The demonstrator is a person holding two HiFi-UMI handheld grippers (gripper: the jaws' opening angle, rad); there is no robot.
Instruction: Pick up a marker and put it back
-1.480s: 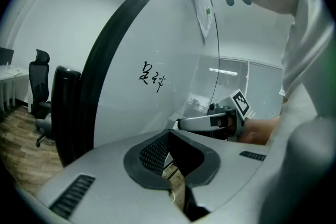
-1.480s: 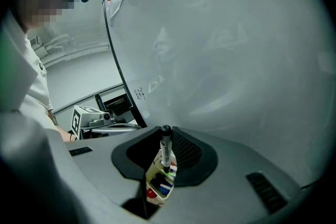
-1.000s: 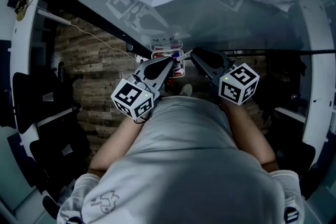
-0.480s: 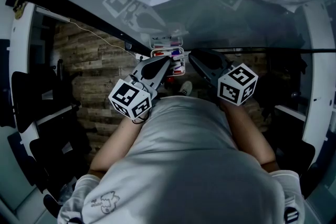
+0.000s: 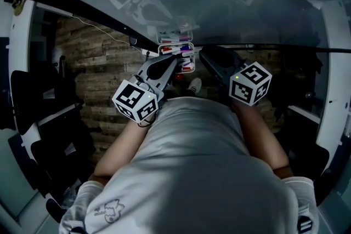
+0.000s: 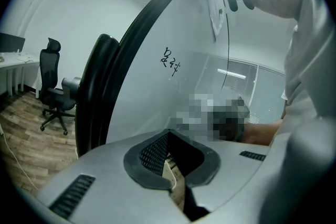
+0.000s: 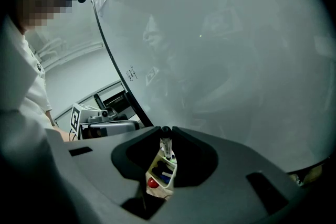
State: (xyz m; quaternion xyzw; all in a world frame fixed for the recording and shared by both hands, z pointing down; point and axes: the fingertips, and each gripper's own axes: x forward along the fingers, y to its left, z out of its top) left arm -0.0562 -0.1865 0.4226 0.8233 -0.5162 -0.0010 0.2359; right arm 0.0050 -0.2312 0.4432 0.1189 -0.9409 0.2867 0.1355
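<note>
Two grippers are in view, both held close in front of the person's grey shirt [image 5: 192, 161] and aimed at the lower edge of the whiteboard [image 7: 220, 60].

Right gripper [image 7: 166, 129]: the jaws are drawn in narrow, with the tips pressed on either side of the black cap of a marker [image 7: 167, 147]. We log it as clamped on the marker. The marker's white barrel runs down from the cap toward the clear tray [image 7: 154, 190] directly beneath. We cannot tell whether the barrel's lower end touches the tray or hangs just above it. Through the jaw gap we see something red and round, something blue and a bit of green in the tray, all too small to name further.

Left gripper [image 6: 169, 132]: the jaws are together at the tips with nothing between them. Below the tips there is only a thin slit, and a pale tan edge shows through it.

In the head view the left gripper's nose overlaps the tray's lower left part, and the right gripper's nose sits just beside the tray on its right. The left cube [image 5: 135, 100] and the right cube [image 5: 250, 83] face up toward the camera.

The left gripper view also records an office chair [image 6: 52, 86] on a wood floor [image 6: 23, 139], well apart from the board, and a small dark scribble [image 6: 171, 60] on the board surface.
</note>
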